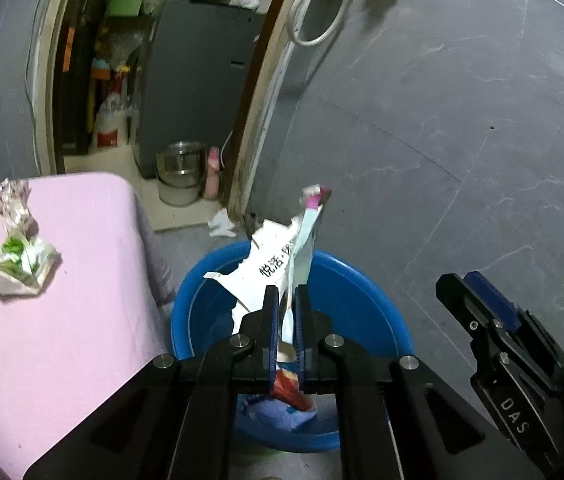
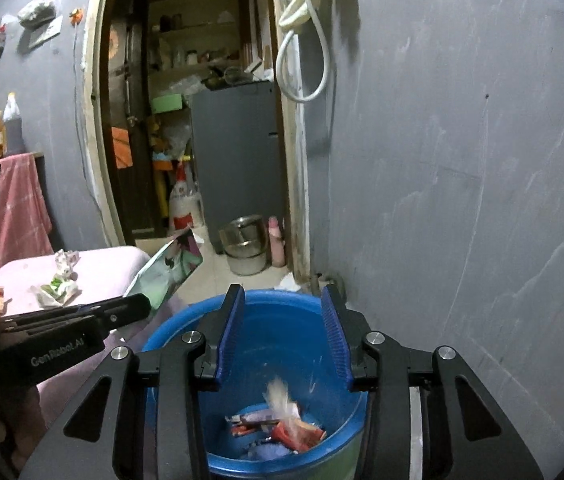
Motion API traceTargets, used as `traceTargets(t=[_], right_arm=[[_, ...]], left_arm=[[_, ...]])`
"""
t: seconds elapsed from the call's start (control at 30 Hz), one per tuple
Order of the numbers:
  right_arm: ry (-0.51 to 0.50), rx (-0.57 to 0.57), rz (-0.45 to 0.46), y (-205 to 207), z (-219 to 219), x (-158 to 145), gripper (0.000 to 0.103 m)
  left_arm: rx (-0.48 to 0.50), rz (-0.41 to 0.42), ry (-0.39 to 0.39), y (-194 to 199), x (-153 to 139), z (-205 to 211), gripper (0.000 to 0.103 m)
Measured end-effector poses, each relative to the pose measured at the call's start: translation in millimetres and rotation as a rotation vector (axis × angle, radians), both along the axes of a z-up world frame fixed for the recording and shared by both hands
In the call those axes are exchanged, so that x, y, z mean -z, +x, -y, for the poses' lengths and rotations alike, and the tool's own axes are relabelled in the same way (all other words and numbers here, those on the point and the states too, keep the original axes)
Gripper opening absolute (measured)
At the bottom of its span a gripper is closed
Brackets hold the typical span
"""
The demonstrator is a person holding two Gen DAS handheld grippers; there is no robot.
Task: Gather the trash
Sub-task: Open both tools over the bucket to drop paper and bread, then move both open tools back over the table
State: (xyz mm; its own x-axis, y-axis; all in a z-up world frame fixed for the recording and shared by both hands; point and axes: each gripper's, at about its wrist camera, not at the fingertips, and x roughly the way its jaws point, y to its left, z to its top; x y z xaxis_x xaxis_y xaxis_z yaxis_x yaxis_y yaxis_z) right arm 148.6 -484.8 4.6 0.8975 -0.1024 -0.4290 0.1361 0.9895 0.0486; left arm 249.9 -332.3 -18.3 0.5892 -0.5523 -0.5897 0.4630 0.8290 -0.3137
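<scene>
Torn wrapper [image 1: 278, 264] is pinched in the left gripper [image 1: 287, 300] above the blue bucket [image 1: 378, 300]; right gripper [image 2: 284, 312] is held spread, empty.

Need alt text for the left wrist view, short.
The left gripper is shut on a torn white wrapper held over a blue basin on the floor. A crumpled green-and-white wrapper lies on the pink cloth surface at left; the right gripper shows at right.

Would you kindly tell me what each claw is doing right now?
Left claw: shut on a torn wrapper above the blue bucket.
Right claw: open, empty.
</scene>
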Motion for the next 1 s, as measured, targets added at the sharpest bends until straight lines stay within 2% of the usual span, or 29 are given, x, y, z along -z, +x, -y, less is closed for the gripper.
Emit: traceTargets(t=[0.1,0.17,0.33,0.4,0.47,0.6,0.67,0.73,0.87,0.93,1.0], right_arm=[[0.012,0.003,-0.005,2,3,-1,0.039],[0.012,0.006,0.004,0,3,-3,0.041],[0.014,0.009,0.033,-2,1,-11,0.051],[0.014,0.007,0.051,-2,-1,-16,0.054],[0.013,0.002,0.076,-5,-4,-23,0.056],[0.012,-0.002,0.127,-7,-11,-34,0.072],[0.013,-0.006,0.157,-9,-16,-41,0.075],[0.015,-0.013,0.185,-11,-21,-47,0.081],[0.023,-0.030,0.226,-9,-32,-58,0.090],[0.026,-0.038,0.242,-9,-38,-62,0.103],[0.030,-0.050,0.259,-8,-45,-65,0.103]], left_arm=[[-0.002,-0.015,0.004,1,2,-3,0.011],[-0.006,-0.017,-0.006,1,2,-5,0.025],[-0.027,0.006,-0.026,-7,-10,-15,0.029],[-0.042,0.027,-0.028,-9,-17,-22,0.034],[-0.062,0.051,-0.037,-14,-26,-29,0.044],[-0.105,0.110,-0.041,-20,-43,-49,0.050],[-0.130,0.143,-0.035,-23,-52,-61,0.059],[-0.150,0.170,-0.036,-27,-60,-73,0.063],[-0.202,0.219,-0.034,-33,-73,-97,0.082],[-0.227,0.251,-0.035,-40,-78,-110,0.089],[-0.249,0.274,-0.032,-43,-83,-121,0.094]])
